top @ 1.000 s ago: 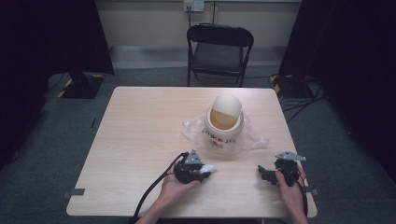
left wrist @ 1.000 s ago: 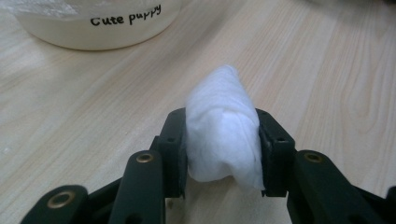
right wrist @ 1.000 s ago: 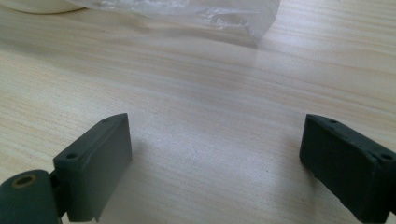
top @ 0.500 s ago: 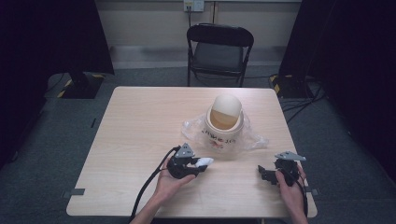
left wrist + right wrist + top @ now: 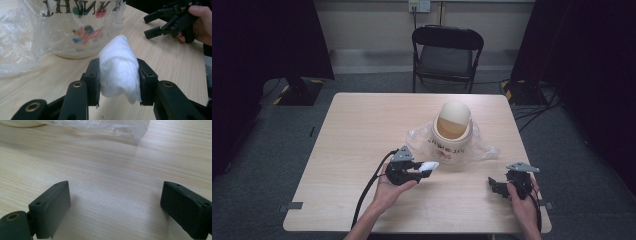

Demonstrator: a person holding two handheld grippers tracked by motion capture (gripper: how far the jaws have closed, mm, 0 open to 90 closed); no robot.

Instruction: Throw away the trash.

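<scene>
The cream jar (image 5: 452, 134) stands on the table (image 5: 357, 130) wrapped in a clear plastic bag (image 5: 419, 137), its domed lid tipped back so the brownish inside shows; what it holds cannot be told. Just in front of the jar, the left gripper (image 5: 428, 167) clamps a white cloth wad (image 5: 119, 68) between its jaws, clear of the tabletop. Off to the jar's right and nearer the person, the right gripper (image 5: 493, 186) rests with jaws spread wide and nothing between them.

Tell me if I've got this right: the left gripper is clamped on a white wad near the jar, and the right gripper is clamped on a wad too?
Not quite. The left gripper is clamped on the white wad near the jar, but the right gripper holds nothing: the right gripper view shows its jaws wide apart over bare table.
</scene>
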